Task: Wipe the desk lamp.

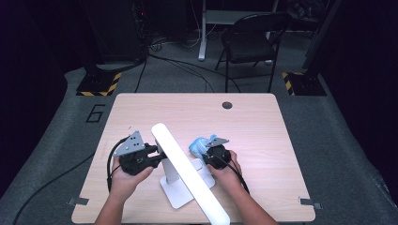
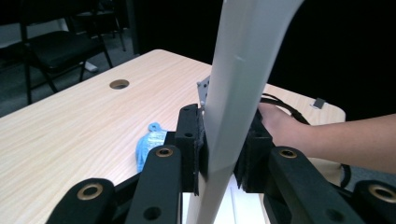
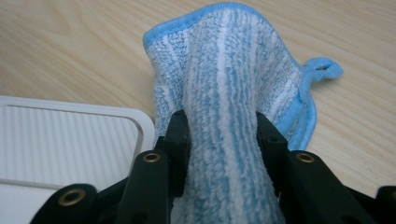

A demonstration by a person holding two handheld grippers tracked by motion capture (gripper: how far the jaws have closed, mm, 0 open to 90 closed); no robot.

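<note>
Left gripper clamped on smooth white flat lamp arm. Right gripper pinching fluffy blue-and-white striped terry cloth, beside ribbed white lamp base.

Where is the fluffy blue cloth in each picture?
High view: the blue cloth sits near the middle of the table, bunched at the tip of the right claw, just right of the white lamp arm.
Left gripper view: it lies low and left of centre on the table.
Right gripper view: it stands in the middle, pinched between the claw's jaws.
Shared landmark: the lamp's white base, beside the cloth.
</note>
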